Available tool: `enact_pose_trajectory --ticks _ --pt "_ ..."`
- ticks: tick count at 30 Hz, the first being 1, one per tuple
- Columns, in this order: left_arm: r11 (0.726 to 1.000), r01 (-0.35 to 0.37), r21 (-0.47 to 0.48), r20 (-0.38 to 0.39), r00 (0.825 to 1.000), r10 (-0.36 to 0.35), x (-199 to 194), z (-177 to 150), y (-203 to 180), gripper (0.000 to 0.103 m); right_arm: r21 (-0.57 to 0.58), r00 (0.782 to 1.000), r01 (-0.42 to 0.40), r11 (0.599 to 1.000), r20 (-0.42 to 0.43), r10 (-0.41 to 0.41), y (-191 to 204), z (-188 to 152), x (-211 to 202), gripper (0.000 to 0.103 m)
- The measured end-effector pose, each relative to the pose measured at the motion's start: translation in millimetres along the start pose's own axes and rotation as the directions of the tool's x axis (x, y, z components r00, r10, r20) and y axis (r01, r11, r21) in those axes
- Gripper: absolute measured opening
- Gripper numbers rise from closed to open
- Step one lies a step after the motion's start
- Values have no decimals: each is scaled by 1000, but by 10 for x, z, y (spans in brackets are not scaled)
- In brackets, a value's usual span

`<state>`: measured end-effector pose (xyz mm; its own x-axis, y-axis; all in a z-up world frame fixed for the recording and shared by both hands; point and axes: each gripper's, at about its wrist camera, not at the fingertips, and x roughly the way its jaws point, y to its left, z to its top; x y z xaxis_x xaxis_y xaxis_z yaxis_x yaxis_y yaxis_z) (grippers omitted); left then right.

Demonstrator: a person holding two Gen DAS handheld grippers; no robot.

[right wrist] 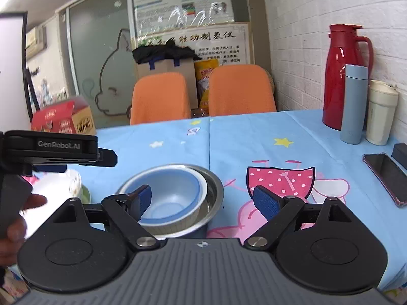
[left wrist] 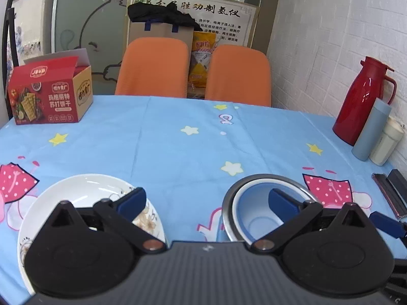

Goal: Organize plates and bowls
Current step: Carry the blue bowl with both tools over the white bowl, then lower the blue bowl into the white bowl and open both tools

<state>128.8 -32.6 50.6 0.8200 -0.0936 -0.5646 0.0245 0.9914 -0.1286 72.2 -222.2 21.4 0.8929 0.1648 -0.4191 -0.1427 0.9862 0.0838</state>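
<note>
Blue tablecloth (left wrist: 178,152): blue bowl (right wrist: 173,198) upright, nested in steel bowl (right wrist: 213,188).

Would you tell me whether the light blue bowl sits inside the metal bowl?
Inside. The light blue bowl is nested in the metal bowl, whose steel rim rings it.

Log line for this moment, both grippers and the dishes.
left gripper: open, empty | right gripper: open, empty | blue bowl: nested in steel bowl | white plate: on table

**Tally on the table**

One white plate (left wrist: 84,190); two nested bowls, blue bowl (right wrist: 173,198) inside steel bowl (right wrist: 213,190). One red jug (right wrist: 340,76), two tumblers (right wrist: 354,104), one phone (right wrist: 386,178), one cracker box (left wrist: 51,94), two orange chairs (left wrist: 152,68).
</note>
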Motion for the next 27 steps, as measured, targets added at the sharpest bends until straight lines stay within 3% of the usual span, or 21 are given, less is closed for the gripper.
enact_pose_trajectory --ticks 6,27 --pt "1000 -20 23 -45 999 21 196 8 -12 102 43 998 -10 999 -68 13 -46 -44 247 103" --pt "996 12 94 -172 985 4 755 -30 -227 102 38 985 -39 999 -169 45 4 -57 712 103"
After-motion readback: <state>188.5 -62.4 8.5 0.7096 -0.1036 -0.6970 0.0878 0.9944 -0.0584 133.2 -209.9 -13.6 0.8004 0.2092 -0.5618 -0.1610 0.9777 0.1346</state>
